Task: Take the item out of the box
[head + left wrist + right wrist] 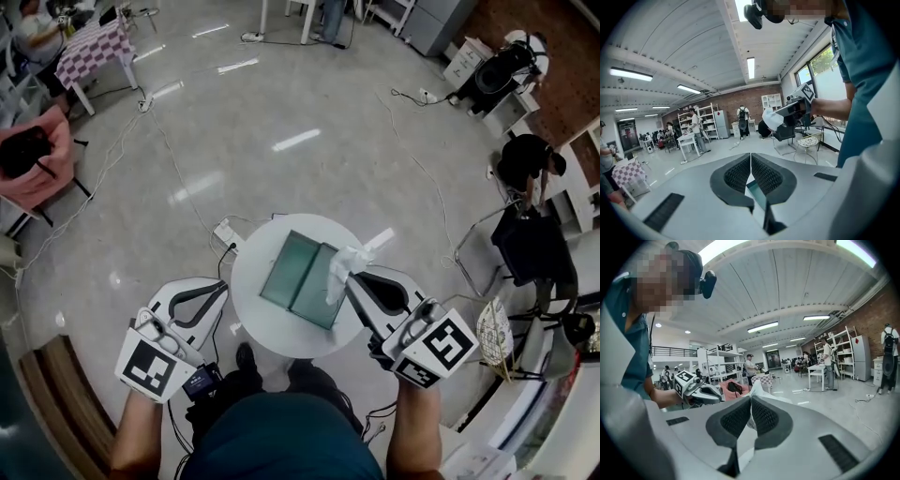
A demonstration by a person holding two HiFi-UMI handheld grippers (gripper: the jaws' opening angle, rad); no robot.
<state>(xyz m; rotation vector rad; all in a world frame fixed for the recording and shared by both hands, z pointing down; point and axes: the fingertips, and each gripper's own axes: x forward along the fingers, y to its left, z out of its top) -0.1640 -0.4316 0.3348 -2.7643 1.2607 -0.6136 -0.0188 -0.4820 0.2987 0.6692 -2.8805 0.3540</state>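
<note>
We held both grippers out nearly level: left gripper (221,289) jaws together (nothing between), right gripper (352,281) clamped on a white item (340,267).

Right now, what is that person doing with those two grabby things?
A person holds a gripper in each hand over a round white table. The right gripper is shut on a crumpled white item, held above the open green box. The left gripper is shut with nothing in it, beside the table.
</note>
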